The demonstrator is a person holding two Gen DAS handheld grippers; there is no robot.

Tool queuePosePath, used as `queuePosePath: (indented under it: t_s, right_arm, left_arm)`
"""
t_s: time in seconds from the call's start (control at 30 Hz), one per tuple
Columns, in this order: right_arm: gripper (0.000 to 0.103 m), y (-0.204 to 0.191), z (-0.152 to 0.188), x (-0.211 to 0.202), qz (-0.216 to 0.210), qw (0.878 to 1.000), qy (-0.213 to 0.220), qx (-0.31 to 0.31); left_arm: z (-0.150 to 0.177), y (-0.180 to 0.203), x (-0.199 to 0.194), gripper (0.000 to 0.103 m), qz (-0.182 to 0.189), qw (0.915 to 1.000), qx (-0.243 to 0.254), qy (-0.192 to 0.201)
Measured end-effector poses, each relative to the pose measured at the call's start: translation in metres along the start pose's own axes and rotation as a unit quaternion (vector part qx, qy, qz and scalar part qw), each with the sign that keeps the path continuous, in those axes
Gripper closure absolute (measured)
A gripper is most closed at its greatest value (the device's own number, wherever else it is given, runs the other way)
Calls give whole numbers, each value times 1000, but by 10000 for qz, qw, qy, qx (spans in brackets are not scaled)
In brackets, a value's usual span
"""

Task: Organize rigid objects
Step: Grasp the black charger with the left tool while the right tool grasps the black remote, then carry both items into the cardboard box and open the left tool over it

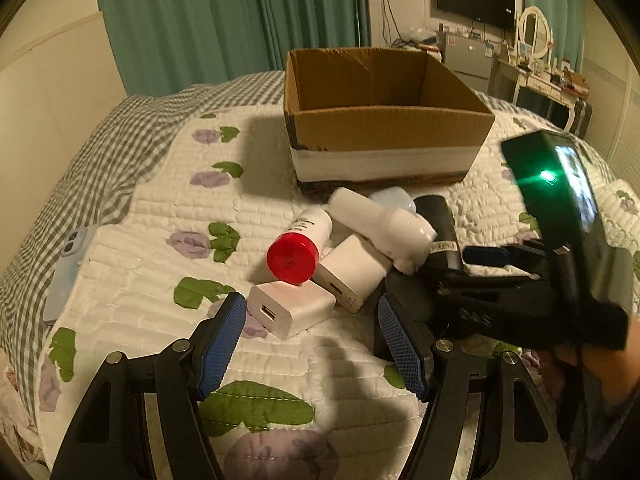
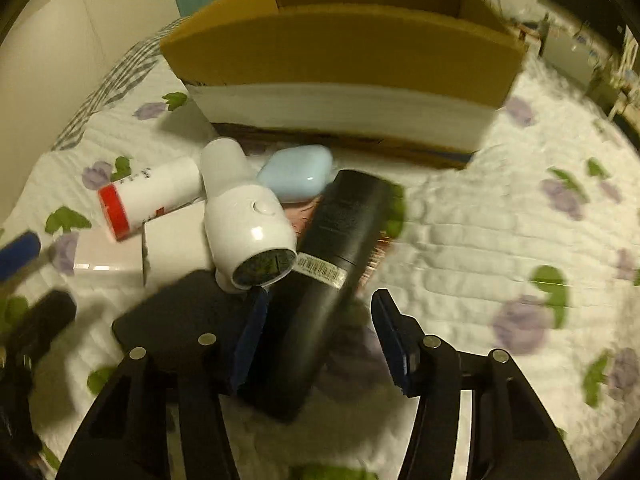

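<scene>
My right gripper (image 2: 316, 340) is low over the quilt, jaws spread wide around the black cylindrical bottle (image 2: 320, 280) lying between them, not clamped. My left gripper (image 1: 312, 344) hovers open just behind the white square charger (image 1: 292, 312).

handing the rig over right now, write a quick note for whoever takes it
Left gripper: open, empty, hovering before the white charger.
Right gripper: open, fingers straddling the black bottle, not clamped.
Cardboard box: on the bed, no items visible inside.
Still piled in front: red-capped bottle, second white adapter, white handheld device, light blue case.
Done: nothing boxed. Left: everything.
</scene>
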State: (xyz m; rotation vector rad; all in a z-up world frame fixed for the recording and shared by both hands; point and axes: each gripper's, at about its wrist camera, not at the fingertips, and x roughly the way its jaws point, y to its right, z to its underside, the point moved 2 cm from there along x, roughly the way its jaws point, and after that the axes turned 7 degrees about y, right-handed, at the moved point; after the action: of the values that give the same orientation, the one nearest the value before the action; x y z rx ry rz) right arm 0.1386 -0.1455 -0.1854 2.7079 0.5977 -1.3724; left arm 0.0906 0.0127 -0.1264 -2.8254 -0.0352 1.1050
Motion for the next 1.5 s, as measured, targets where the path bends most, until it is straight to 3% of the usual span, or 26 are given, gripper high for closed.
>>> queuePosePath:
  t_s: [0.17,0.53,0.67,0.8,0.93,1.33,1.5]
  right_arm:
    - [55,9,3,5,-221,9996,-1,187]
    - [68,42,9,-50,202,9990,394,44]
    - [83,58,14,-60,208,9988,365,232]
    - [84,63,16,-59,133,9988,341,318]
    - [85,62,15,-58,61,9987,372,330]
    - [83,52,16,-36,-22,9998,198,65]
    - [84,51,16,-48,77,9991,407,38]
  left_arm:
    - [-1,6,3,31,1,9999,74,-96]
    - [-5,50,10,31,434,9978,439,-259]
    - [-2,66,24,34,595,9954,566,-488]
    - [3,73,43,35,581,9935,617,-756]
    - [6,71,51,60,439,9935,568,-886]
    - [6,68,36,61,521,9946,493,-755]
    - [0,64,17,61,588,9961,355,-558]
